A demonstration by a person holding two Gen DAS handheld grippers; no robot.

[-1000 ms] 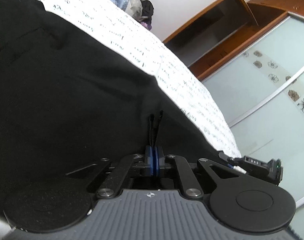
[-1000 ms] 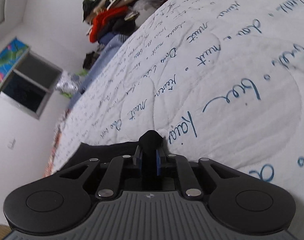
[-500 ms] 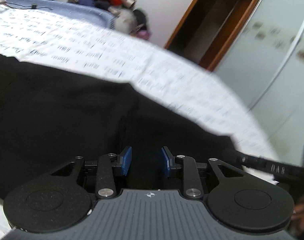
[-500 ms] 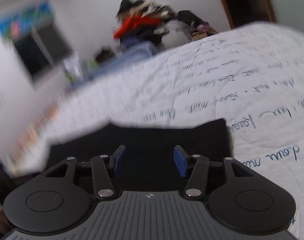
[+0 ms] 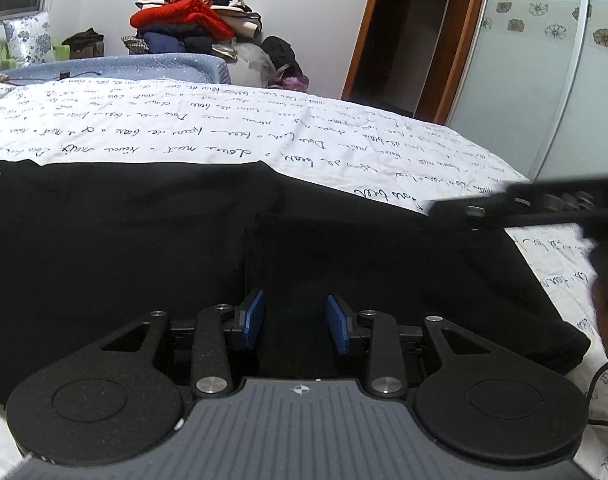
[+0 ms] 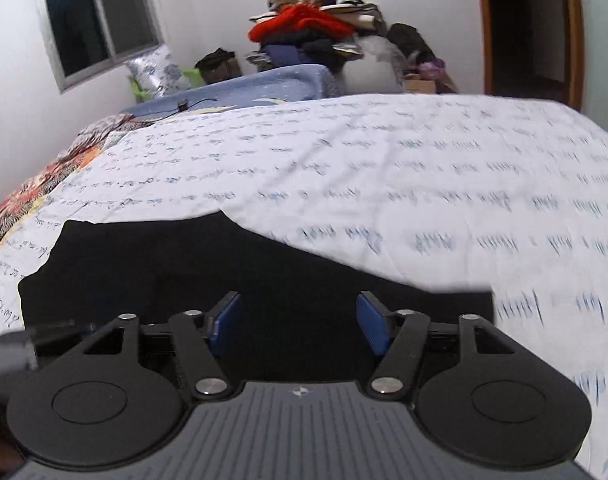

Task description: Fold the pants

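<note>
Black pants [image 5: 144, 240] lie flat on the white bedspread [image 5: 224, 136], with a folded-over layer [image 5: 383, 264] on the right part. My left gripper [image 5: 296, 322] is open and empty just above the folded layer. In the right wrist view the pants [image 6: 224, 272] lie below my right gripper [image 6: 300, 326], which is open wide and empty. The right gripper's body shows in the left wrist view [image 5: 523, 204] at the right edge.
A pile of clothes [image 5: 192, 24] sits on a blue mattress [image 5: 144, 66] at the far side. A wardrobe door [image 5: 543, 80] and a doorway [image 5: 391, 40] stand to the right. A window [image 6: 100, 24] is on the left wall.
Both grippers were shut on the pants fabric a second ago. They have opened, let go of it, and drawn back and up from the pants.
</note>
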